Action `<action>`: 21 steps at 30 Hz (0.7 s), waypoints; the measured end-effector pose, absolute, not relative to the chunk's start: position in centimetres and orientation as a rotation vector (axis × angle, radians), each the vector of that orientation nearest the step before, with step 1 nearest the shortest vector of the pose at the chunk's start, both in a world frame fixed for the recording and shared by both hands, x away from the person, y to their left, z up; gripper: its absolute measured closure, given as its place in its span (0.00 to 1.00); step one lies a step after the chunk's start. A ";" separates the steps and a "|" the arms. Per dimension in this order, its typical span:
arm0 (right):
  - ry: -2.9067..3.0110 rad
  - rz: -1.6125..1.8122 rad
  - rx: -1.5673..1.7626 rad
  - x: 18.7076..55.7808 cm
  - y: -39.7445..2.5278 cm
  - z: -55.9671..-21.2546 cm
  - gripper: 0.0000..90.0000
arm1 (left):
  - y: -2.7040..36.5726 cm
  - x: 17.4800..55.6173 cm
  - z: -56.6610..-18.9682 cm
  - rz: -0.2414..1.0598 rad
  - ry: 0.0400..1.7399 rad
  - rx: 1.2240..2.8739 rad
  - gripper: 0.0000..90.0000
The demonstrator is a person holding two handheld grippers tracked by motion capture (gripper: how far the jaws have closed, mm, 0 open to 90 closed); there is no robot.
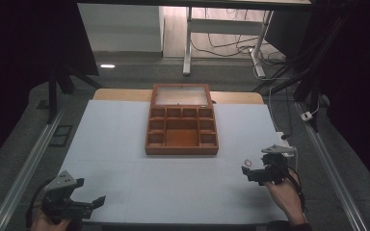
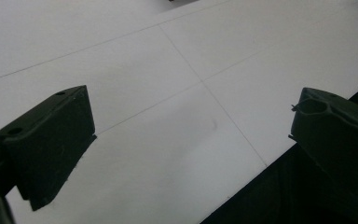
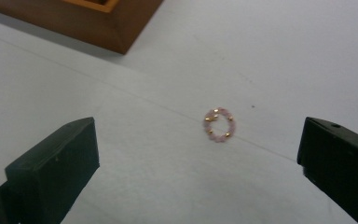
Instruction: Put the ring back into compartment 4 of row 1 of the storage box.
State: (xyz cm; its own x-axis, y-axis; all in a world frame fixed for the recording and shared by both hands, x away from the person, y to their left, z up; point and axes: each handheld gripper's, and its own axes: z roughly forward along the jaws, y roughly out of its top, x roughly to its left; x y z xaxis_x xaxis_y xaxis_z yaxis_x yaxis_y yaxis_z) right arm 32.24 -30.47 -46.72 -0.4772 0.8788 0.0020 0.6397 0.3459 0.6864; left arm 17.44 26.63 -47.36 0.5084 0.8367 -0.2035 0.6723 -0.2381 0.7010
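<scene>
Bead ring [image 3: 220,126] lies on the tabletop [image 1: 125,144] near its right edge, before the spread right tongs [image 3: 200,158]; left tongs [image 2: 186,140] spread, empty, near the front-left corner.

The wooden box [image 3: 81,21] is cut off by the right gripper view's top edge.

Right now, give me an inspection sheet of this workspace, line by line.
Surface: white sheeted tabletop, thin seams.
Job's things: open wooden compartment box, glass lid raised behind, compartments look empty; small pink-and-gold bead ring lying flat on the sheet, off the box's near right corner.
Clutter: nothing seen.
Grippers: left gripper open near the front edge; right gripper open, aimed at the ring.
Cables: black leads trail from right gripper.
Surroundings: dark floor, side rails, desk legs beyond.
</scene>
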 end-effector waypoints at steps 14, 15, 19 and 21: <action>2.219 0.769 1.401 36.3 -31.7 -47.9 0.00 | 26.7 17.6 -47.4 0.254 1.233 1.989 0.00; 2.221 0.758 1.407 36.6 -31.8 -47.9 0.00 | 26.7 17.6 -47.4 0.253 1.233 1.984 0.00; 2.217 0.750 1.417 37.3 -31.9 -48.2 0.00 | 26.8 17.6 -47.4 0.250 1.235 1.981 0.00; 2.219 0.725 1.419 37.9 -32.0 -48.4 0.00 | 26.7 17.6 -47.4 0.251 1.235 1.983 0.00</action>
